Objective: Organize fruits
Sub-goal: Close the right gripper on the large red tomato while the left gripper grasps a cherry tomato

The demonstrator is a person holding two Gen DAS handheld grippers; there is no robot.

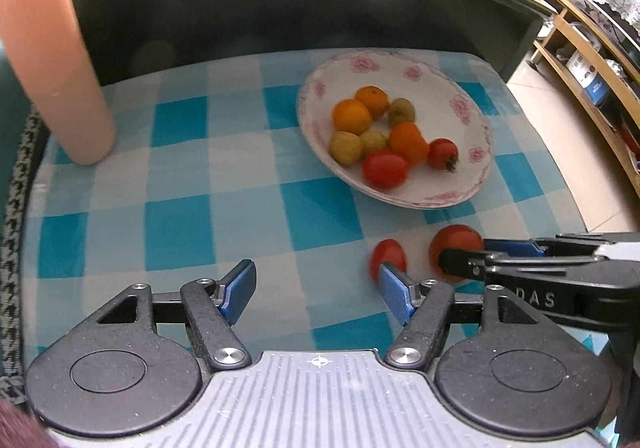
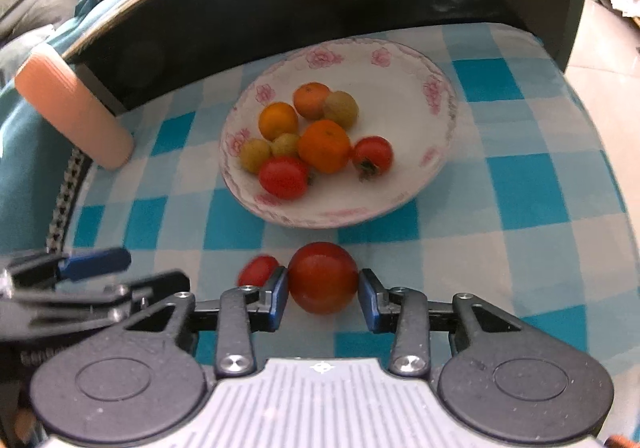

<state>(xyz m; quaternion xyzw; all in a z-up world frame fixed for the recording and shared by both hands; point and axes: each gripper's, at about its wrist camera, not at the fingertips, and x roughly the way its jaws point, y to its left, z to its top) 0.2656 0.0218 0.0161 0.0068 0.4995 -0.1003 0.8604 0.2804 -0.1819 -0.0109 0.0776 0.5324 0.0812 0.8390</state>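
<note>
On checked cloth (image 2: pixel 520 176): right claw (image 2: pixel 323 290) around smooth round tomato (image 2: pixel 323 276), pads w/ slight gaps; left claw (image 1: pixel 316 288) wide, empty.

plate (image 2: pixel 434 152): you've got a white dish, pink flower rim, flat on the checked cloth.
fruit in plate: three oranges (image 2: pixel 324 146), three yellow-green fruits (image 2: pixel 340 109), two red ones (image 2: pixel 283 177), bunched left of centre.
big red tomato (image 2: pixel 322 277): on cloth, just in front of the plate.
small red tomato (image 2: pixel 258 270): just left of it; contact unclear.
</note>
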